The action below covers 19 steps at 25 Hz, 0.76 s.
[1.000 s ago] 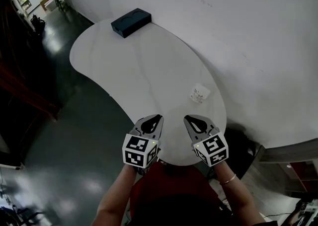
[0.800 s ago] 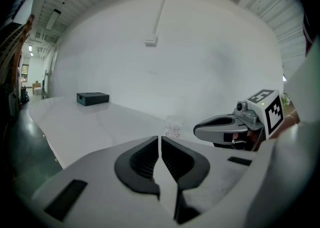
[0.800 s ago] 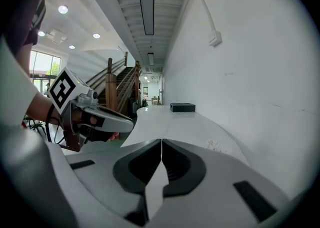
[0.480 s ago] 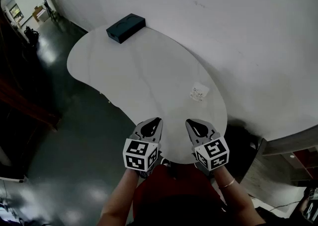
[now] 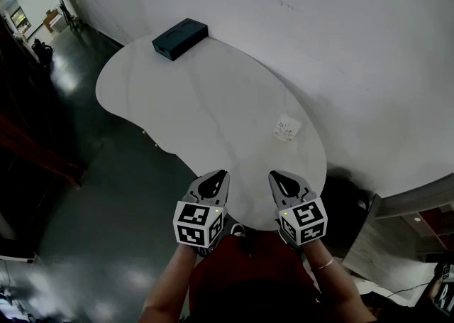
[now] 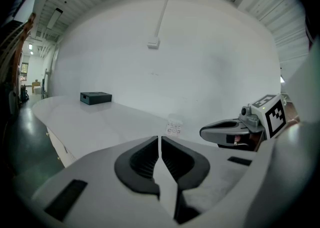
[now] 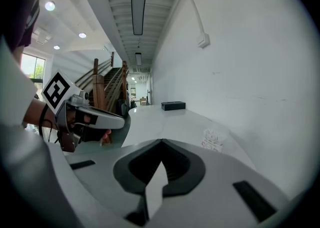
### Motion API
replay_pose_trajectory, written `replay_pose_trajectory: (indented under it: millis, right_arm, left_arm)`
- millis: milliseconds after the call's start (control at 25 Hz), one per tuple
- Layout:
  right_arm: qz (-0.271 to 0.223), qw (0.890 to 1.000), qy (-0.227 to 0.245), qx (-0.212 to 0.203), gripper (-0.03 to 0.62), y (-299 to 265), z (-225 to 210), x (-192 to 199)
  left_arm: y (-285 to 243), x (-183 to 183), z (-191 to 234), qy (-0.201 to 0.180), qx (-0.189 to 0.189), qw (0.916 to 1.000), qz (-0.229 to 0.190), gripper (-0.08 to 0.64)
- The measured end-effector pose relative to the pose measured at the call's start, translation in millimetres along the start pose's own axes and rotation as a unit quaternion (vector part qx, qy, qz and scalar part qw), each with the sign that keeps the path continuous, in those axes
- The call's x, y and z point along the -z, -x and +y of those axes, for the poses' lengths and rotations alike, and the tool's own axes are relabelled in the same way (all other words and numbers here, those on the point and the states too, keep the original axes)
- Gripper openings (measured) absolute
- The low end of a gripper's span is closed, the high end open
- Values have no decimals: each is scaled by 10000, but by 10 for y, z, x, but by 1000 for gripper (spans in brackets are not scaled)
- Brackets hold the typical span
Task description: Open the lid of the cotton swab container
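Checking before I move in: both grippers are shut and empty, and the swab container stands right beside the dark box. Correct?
No. The container stands well apart from the box. The box is at the table's far end, and the container is nearer the grippers, by the right edge, as the head view shows. The left gripper and right gripper are shut and empty.

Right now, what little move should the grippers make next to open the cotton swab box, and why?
Probably reach the right gripper forward toward the cotton swab container, opening its jaws on the way. The container stands untouched on the table, ahead of that gripper near the wall. Both it and the left gripper are shut and empty.
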State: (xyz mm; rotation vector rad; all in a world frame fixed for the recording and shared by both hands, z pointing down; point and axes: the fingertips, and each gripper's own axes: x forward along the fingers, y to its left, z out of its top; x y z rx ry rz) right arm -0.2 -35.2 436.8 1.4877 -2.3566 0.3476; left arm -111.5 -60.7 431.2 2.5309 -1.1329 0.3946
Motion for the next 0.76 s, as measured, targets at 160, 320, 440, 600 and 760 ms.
replay_pose_trajectory:
  millis: [160,320,440,600,760]
  right_arm:
    - [-105,9999,-48,-10,15,8,21,-54]
    - [-122,9999,30,-20,15,5,22,-83]
    - [-97,9999,20,-32,15,-2,4,-74]
    - [-117,9999,12,-96,15,-32,-31,-73]
    - [-100,9998,147,-123,15,-33,-78,-71]
  left_arm:
    - [31,-12,6,3,-4,10000,-30,40]
    - [41,-46,23,9,-13,10000,-76,40]
    - [34,-55,32,52,-40,9999,-96,40]
    - [-8,-48,29,68,-76,9999,-80,40]
    - [-72,-57,0,72,-88,9999,-59,40]
